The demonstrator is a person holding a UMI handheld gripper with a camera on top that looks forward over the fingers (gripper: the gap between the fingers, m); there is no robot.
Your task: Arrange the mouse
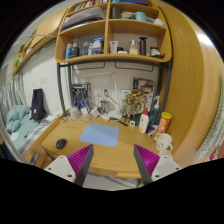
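A small black mouse (61, 143) lies on the wooden desk (110, 155), left of a light blue mouse pad (99, 134) that sits mid-desk. My gripper (113, 163) hovers above the desk's near edge with its two magenta pads (81, 159) spread wide apart and nothing between them. The mouse is ahead and to the left of the left finger, well apart from it. The mouse pad lies beyond the fingers, roughly centred.
Bottles, a white mug (163, 143) and small items crowd the desk's back and right side. Wooden shelves (112, 40) with bottles and boxes hang on the wall above. A dark bag (38, 104) and a chair (15, 122) stand at the left.
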